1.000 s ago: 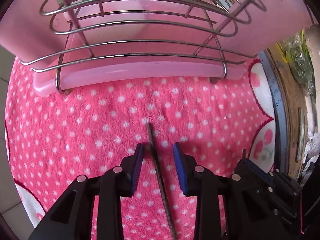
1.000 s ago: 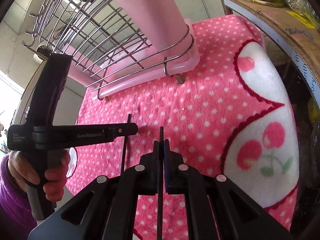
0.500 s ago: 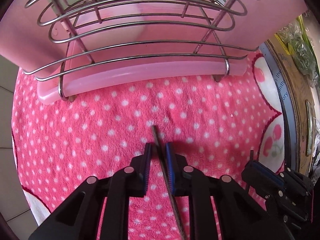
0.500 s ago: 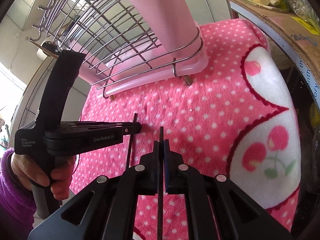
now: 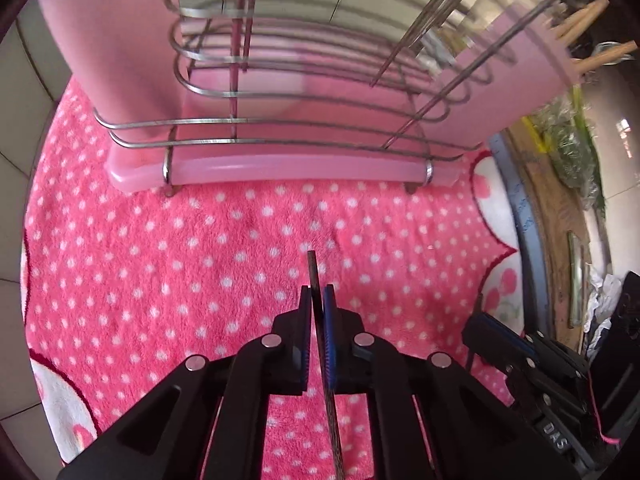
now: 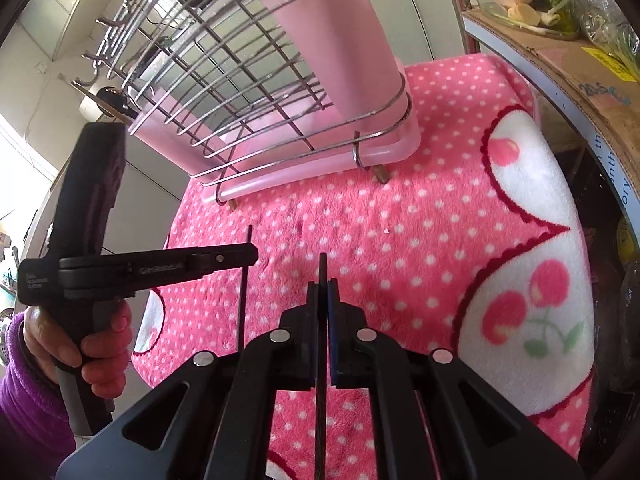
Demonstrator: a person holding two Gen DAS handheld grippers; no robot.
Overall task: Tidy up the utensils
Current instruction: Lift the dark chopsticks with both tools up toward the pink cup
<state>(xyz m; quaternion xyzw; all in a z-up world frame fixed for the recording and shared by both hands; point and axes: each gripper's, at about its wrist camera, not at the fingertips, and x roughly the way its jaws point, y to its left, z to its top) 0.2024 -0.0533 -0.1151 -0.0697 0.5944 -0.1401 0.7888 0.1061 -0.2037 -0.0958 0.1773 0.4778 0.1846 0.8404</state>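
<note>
While both jaws clamp chopsticks point(image 5: 316, 280), wire rack point(image 5: 280, 136) ahead, pink blanket point(image 5: 160, 260) below.

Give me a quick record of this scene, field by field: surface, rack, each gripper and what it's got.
surface: pink polka-dot blanket with cherry prints
rack: wire utensil rack on a pink tray, with pink cups
left gripper: shut on a dark chopstick, pointing toward the rack
right gripper: shut on a second dark chopstick
person: hand and purple sleeve on the left gripper's handle
</note>
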